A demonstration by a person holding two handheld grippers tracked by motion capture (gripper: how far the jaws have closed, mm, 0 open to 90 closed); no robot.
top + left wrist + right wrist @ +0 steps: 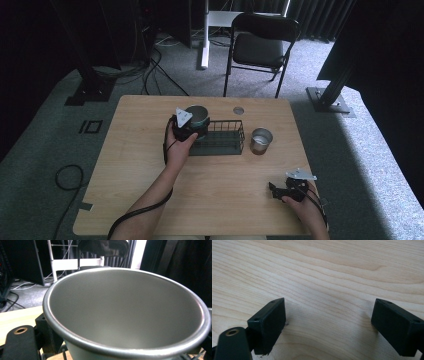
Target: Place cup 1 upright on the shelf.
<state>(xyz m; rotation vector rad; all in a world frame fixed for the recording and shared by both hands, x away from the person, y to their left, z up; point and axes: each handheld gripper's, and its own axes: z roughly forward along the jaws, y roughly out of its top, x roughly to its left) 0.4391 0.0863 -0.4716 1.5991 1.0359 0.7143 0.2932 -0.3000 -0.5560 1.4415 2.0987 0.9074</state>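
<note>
Gripped at its rim by the left gripper (pixel 192 131), jaws pinching, a light, stiff, slippery metal cup (pixel 198 116) hangs over the wire basket (pixel 225 142) near the desk's (pixel 140 165) far edge.

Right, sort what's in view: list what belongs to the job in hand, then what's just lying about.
In the job:
- metal cup, gripped in the left tongs
- black wire basket under it

Lying about:
- second metal cup on the table
- right tongs, open, idle
- folding chair

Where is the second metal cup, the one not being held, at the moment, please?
In the high view, the free metal cup stands upright on the wooden table, just right of the black wire basket and apart from it, beyond the right gripper.
</note>
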